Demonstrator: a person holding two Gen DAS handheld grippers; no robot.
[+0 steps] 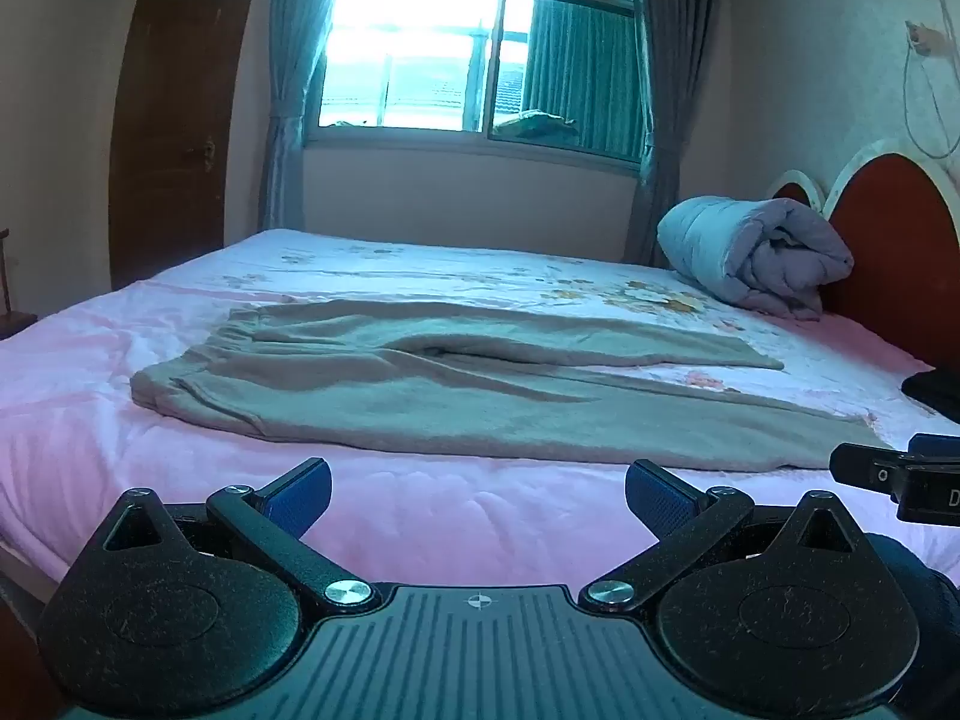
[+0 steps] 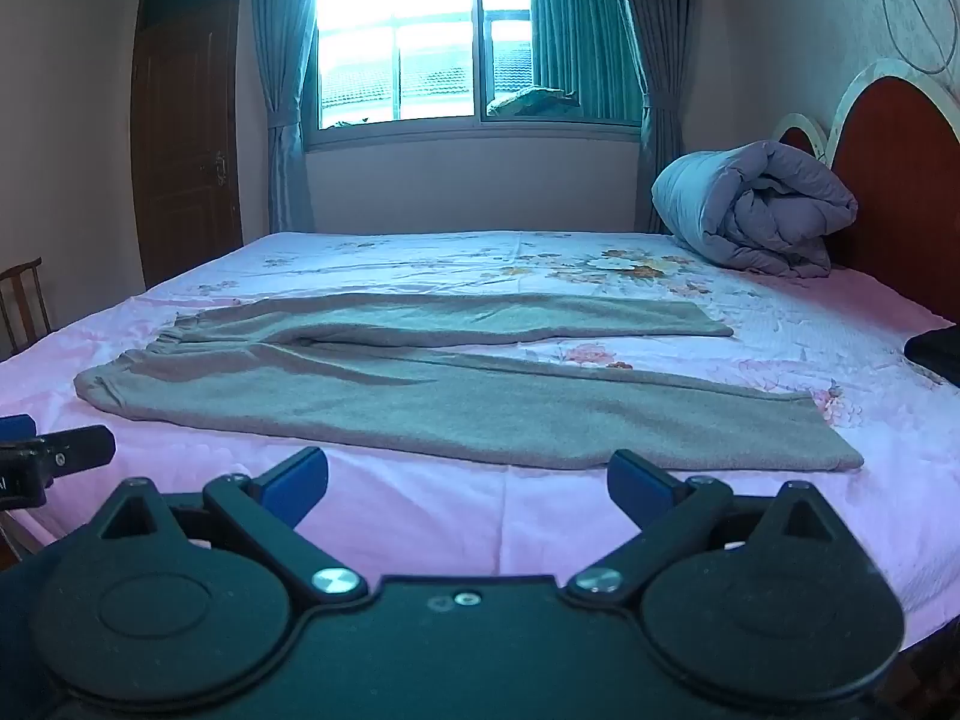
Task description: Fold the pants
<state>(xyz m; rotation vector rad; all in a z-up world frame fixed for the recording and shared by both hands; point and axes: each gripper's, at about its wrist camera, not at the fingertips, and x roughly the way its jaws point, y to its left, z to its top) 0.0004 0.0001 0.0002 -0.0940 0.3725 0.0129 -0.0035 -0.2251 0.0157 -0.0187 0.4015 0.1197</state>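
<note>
Grey-beige pants [image 1: 456, 384] lie spread flat on the pink floral bed sheet [image 1: 420, 510], waistband at the left, both legs running right and splayed apart. In the right wrist view the same pants [image 2: 456, 396] fill the middle of the bed. My left gripper [image 1: 478, 489] hovers over the near edge of the bed, open, blue pads wide apart with nothing between them. My right gripper [image 2: 468, 480] is likewise open and empty, just short of the near leg. Each view catches the other gripper's finger at its side edge: the right gripper's finger [image 1: 864, 468], the left gripper's finger [image 2: 72, 444].
A rolled grey-blue quilt [image 2: 756, 204] rests against the red headboard [image 2: 894, 180] at the far right. A dark object [image 2: 936, 348] lies at the bed's right edge. Behind are a curtained window [image 2: 474, 36], a brown door [image 2: 180, 138] and a wooden chair [image 2: 24, 300] at left.
</note>
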